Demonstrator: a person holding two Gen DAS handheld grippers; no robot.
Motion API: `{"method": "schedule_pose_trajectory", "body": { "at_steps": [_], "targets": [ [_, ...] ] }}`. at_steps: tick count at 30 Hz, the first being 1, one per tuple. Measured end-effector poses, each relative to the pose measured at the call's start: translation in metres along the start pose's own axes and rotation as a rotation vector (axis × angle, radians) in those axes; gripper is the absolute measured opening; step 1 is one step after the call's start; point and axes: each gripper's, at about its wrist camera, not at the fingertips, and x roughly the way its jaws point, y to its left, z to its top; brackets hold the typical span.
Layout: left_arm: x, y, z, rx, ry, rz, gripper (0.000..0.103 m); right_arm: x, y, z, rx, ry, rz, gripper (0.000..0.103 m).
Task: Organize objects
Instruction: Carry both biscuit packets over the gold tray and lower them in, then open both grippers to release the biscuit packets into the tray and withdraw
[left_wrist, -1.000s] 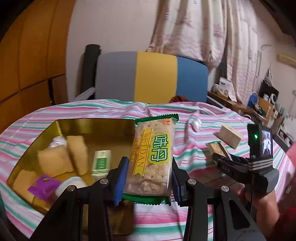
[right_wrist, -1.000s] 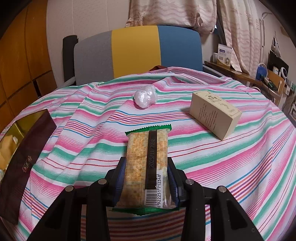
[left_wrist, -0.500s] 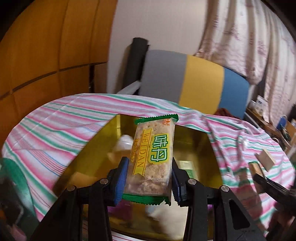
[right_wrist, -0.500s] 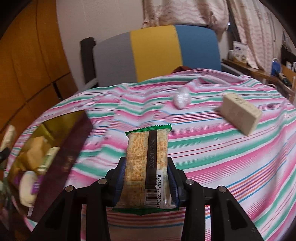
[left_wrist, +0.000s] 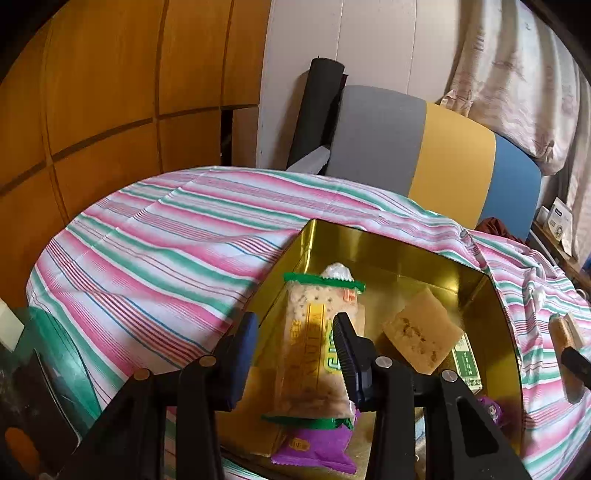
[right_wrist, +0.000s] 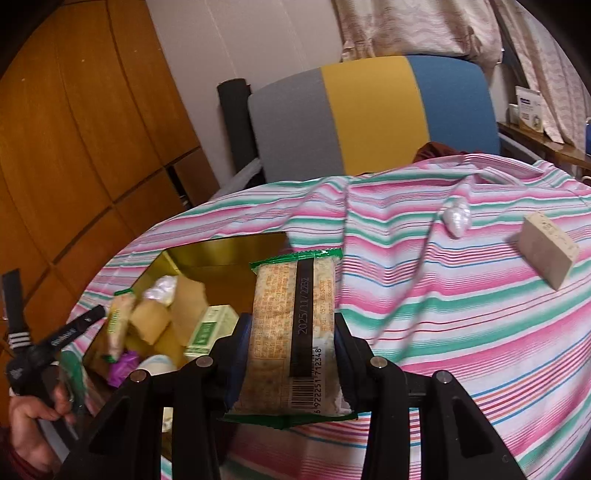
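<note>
left tongs (left_wrist: 295, 350) hang over the open gold metal tin (left_wrist: 388, 243); their jaws have just been opening and the green-edged clear-wrapped cracker packet (left_wrist: 317, 347) sits tilted between them, the left pad clear of it, so it reads as let go. right tongs (right_wrist: 291, 354) are clamped on a second cracker packet, barcode side up (right_wrist: 295, 332), just right of the tin. judgement: packets are light, slick film over brittle crackers; hold mid-length across the width, gently. count: two cracker packets; ahead and right of the right tongs, one small beige carton (right_wrist: 546, 254) and one white crumpled wrapper (right_wrist: 457, 218) on the striped cloth (right_wrist: 480, 332).
</note>
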Motion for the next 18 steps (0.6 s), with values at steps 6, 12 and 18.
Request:
{"method": "schedule_pose_trajectory", "body": {
  "at_steps": [6,12,18],
  "targets": [
    [0.013,-0.003,-0.007,-0.022,0.053,-0.009,0.064,0.005,0.021,0.001,-0.023,0.032,0.044,0.041],
    [0.023,-0.021,-0.009,0.046,0.089,-0.098,0.048,0.009,0.038,-0.002,-0.063,0.04,0.064,0.041],
    [0.013,-0.053,-0.013,0.177,0.062,-0.216,0.048,0.011,0.043,-0.004,-0.068,0.043,0.065,0.041]
  ]
}}
